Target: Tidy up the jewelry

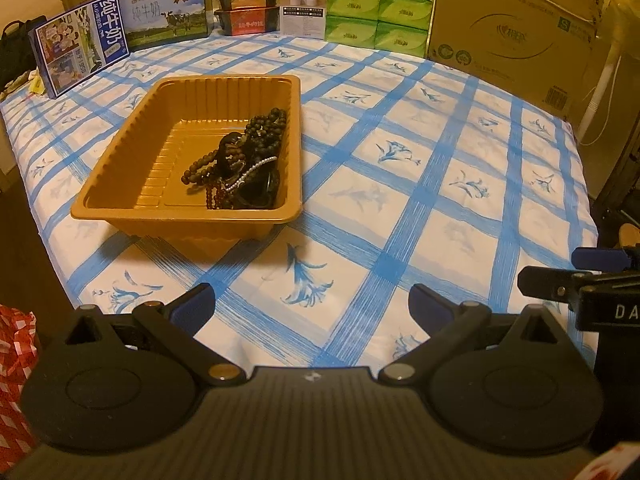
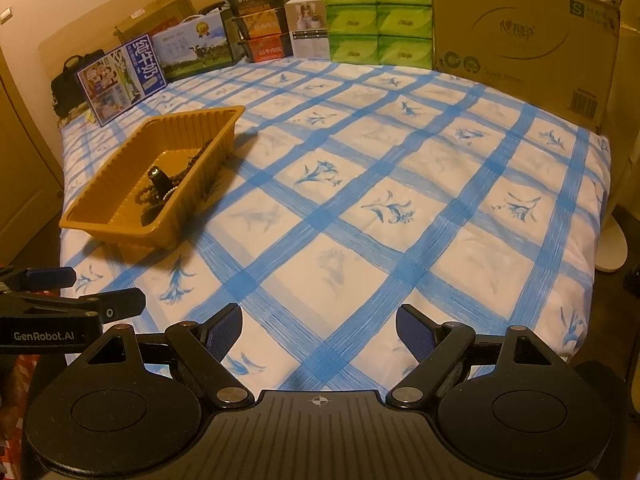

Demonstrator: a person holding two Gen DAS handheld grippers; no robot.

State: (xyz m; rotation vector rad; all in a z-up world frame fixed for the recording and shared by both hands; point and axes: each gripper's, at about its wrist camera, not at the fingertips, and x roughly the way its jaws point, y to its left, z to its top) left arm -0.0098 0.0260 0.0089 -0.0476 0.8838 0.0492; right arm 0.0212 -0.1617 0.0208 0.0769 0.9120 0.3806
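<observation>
lying in the tray: jewelry [image 1: 240, 164], a dark tangle of bead strings with a pale beaded strand and a reddish one, heaped at the right-hand near end of the tray floor, centre-left in the left wrist view; the rest of the floor is bare.
tray: golden plastic tray [image 1: 120, 184] with ribbed walls, its long axis running from lower left toward upper right in both views, resting on the checked bedspread [image 1: 420, 200].
direction from the tools: from the left gripper [image 1: 312, 304] the pile lies ahead and slightly left; from the right gripper [image 2: 318, 330] the tray sits well off to the upper left, its near wall hiding much of the pile.
nearer hand: left, by my judgement, since the tray sits almost straight before it.
tool state: both grippers have their blue pads spread wide with nothing between them, only cloth showing in the gap.
neighbour tool: each gripper's side shows at the other view's edge, so the two hang near each other above the front edge of the bed.
edges: tray walls rise around the pile, so a reach likely has to come from above.
open room: wide bare cloth to the right of the tray; boxes [image 1: 512, 24] and green packs [image 1: 380, 4] line the far edge, well apart.
</observation>
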